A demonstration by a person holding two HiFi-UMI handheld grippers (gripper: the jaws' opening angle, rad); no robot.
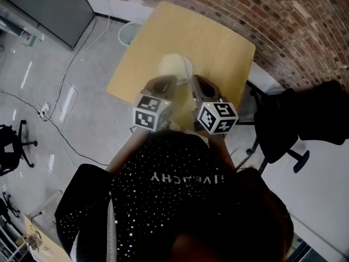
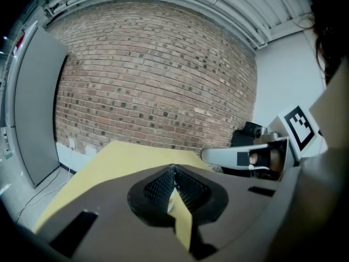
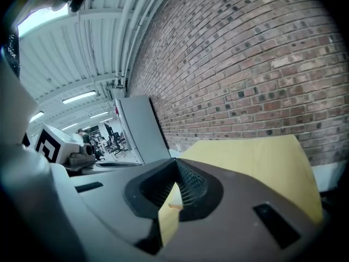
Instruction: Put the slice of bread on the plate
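Observation:
In the head view a pale slice of bread (image 1: 171,65) lies on a white plate (image 1: 189,68) in the middle of the yellow wooden table (image 1: 218,42). Both grippers hover side by side over the table's near edge, short of the plate. My left gripper (image 1: 166,81) (image 2: 173,169) is shut, its tips meeting with nothing between them. My right gripper (image 1: 197,81) (image 3: 175,162) is shut and empty too. Neither touches the bread or the plate. The gripper views show only the tabletop and brick wall ahead; the plate is hidden behind the jaws.
A black office chair (image 1: 286,119) stands right of the table. A brick wall (image 1: 262,10) runs behind it. On the floor to the left lie a white wire basket (image 1: 130,33), cables (image 1: 65,91) and a dark panel (image 1: 49,7).

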